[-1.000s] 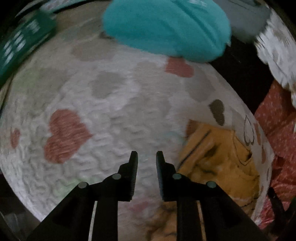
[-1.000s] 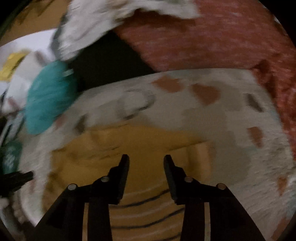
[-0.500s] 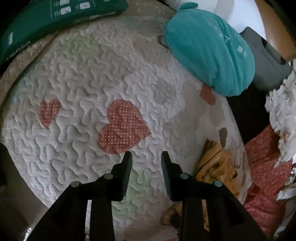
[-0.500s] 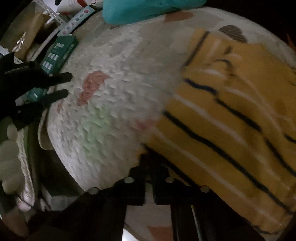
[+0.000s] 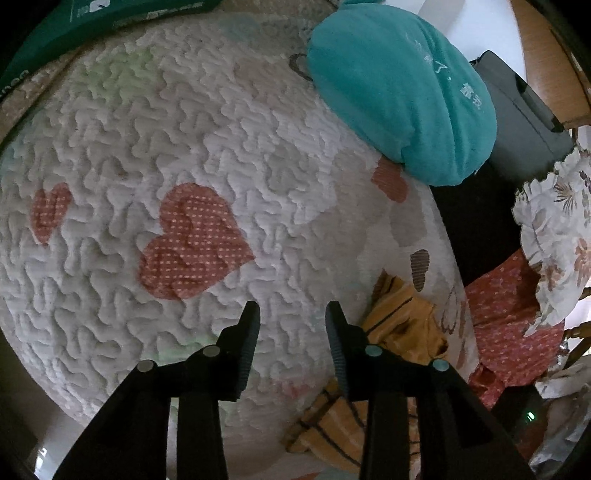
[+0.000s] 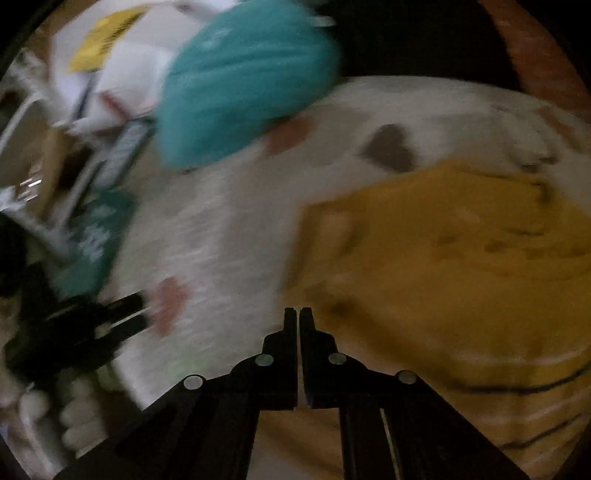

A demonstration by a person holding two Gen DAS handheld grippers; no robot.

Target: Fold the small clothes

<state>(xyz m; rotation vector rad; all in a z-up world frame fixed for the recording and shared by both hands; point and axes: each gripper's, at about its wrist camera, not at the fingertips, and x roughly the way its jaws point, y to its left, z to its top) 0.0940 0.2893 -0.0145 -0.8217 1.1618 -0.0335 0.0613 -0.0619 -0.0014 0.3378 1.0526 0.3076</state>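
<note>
A yellow garment with dark stripes (image 6: 461, 258) lies bunched on a white quilt with heart patches (image 5: 221, 166); in the left wrist view it (image 5: 402, 314) lies at the quilt's right edge. My left gripper (image 5: 291, 314) is open and empty above the quilt, left of the garment. My right gripper (image 6: 298, 314) has its jaws together at the garment's near left edge; the blurred view does not show cloth between them. The left gripper also shows in the right wrist view (image 6: 110, 314) at the left.
A teal cushion (image 5: 402, 96) rests on the quilt's far right. A green packet (image 5: 92, 14) lies at the far left edge. A grey case (image 5: 524, 118), red patterned cloth (image 5: 513, 321) and floral frilled cloth (image 5: 554, 236) lie off to the right.
My right gripper, open a second ago, has shut and swung over the yellow garment. My left gripper has opened wider and stays over the quilt.
</note>
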